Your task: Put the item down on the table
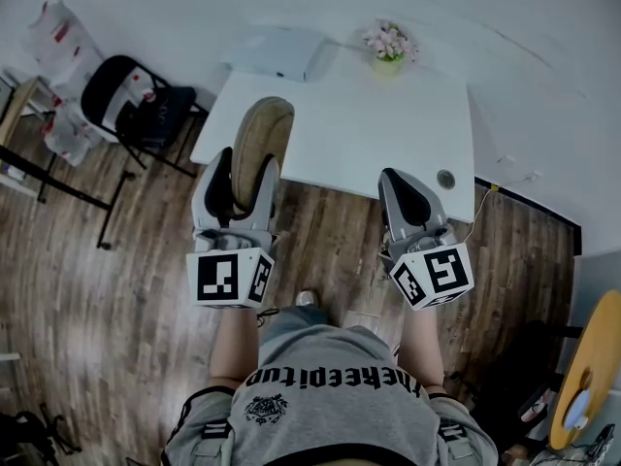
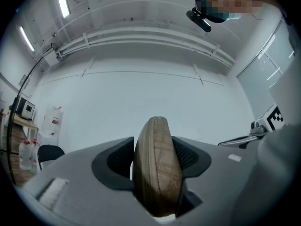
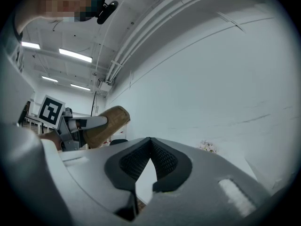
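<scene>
One brown oval item [image 1: 262,134] stands on edge, clamped in the left gripper [image 1: 247,171], in the air at the near left corner of the one white table [image 1: 369,134]. The right gripper [image 1: 398,180] is pressed closed, empty. One pot [image 1: 388,64] on the table holds pink flowers [image 1: 390,39]

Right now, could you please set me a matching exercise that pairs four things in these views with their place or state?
Things:
1. left gripper
2. right gripper
3. flowerpot
4. black chair

Places or states:
A. stands on the floor, left of the white table
B. shut, with nothing between its jaws
C. sits at the far edge of the white table
D. shut on the brown item

Pairs: 1-D, 2-B, 3-C, 4-A.
</scene>
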Tool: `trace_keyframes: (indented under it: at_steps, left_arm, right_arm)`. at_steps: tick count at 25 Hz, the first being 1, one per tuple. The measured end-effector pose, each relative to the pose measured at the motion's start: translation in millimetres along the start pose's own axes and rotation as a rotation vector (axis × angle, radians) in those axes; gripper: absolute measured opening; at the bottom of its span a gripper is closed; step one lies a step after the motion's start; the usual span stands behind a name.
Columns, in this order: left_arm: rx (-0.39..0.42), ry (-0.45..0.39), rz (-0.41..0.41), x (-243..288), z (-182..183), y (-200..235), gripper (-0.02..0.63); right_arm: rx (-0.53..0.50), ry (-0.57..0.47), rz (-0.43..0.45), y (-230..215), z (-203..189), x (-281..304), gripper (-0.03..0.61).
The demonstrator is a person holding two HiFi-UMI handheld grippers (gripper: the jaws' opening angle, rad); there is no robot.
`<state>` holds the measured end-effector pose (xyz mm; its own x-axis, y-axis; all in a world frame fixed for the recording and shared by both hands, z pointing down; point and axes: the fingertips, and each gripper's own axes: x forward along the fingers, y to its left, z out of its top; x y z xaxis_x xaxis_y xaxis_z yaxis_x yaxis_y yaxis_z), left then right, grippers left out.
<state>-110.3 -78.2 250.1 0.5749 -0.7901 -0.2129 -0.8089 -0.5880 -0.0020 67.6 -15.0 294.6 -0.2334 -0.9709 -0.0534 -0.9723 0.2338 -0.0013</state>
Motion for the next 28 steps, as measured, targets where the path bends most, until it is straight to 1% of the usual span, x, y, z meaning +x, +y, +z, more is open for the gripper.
trace_keyframes:
  at_steps: [6,11,18,28]
  left_arm:
    - [0.007,-0.006,-0.020,10,-2,22,0.261]
    - [-0.004,-0.003,-0.030,18,-6,29,0.261]
    - [-0.009,0.009,-0.031,35,-16,32,0.261]
    - [-0.012,0.014,-0.003,84,-26,41,0.261]
  right_arm:
    - [0.004,-0.005,-0.024,8,-4,21,0.002]
    - [0.014,0.001,-0.038,7,-8,28,0.002]
    - [0.016,0.011,-0.049,-8,-12,41,0.002]
    - [0.009,0.014,-0.012,-40,-8,88,0.002]
